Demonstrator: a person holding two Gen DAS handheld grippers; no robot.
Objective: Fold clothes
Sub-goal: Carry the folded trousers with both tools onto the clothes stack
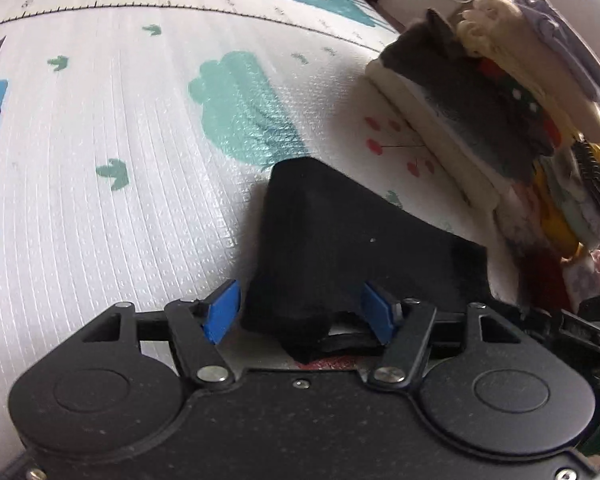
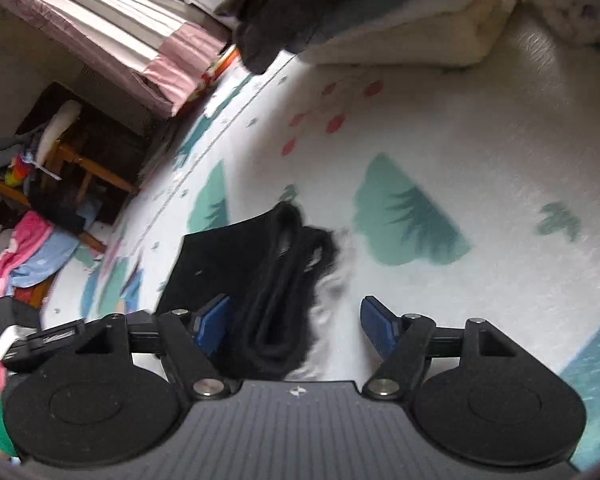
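Two grippers, left (image 1: 300, 316) and right (image 2: 296, 320), have fingers spread wide, pinching nothing. Black cloth (image 1: 340, 236) lies on the mat (image 1: 100, 140), at 12 o'clock. It looks soft and light; grab a corner.

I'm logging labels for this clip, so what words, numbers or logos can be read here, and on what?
Ruler print on the mat: small numbers by the tick marks, too blurred to read.
Right gripper body: a small white emblem, no legible letters.
Black garment, folded stack: no text visible.
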